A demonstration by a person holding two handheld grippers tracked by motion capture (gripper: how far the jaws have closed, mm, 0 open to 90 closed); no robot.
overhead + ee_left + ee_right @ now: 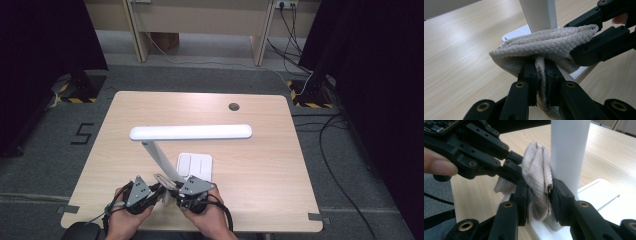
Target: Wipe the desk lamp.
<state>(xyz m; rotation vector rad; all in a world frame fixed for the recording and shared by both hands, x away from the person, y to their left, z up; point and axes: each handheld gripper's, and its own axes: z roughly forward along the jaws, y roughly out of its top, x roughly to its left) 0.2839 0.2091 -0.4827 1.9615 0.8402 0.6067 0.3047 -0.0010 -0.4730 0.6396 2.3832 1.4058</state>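
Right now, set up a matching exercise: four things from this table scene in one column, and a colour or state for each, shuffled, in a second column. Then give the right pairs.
Things
1. beige quilted cloth
2. white desk lamp with a long flat head
3. light wooden table
4. left gripper

States
A. its slanted arm rises from a flat white base
B. bunched and folded, pinched from two sides
C. carries the lamp and has a small round hole near its far edge
D. black jaws clamped on cloth

Pairs: 1-B, 2-A, 3-C, 4-D
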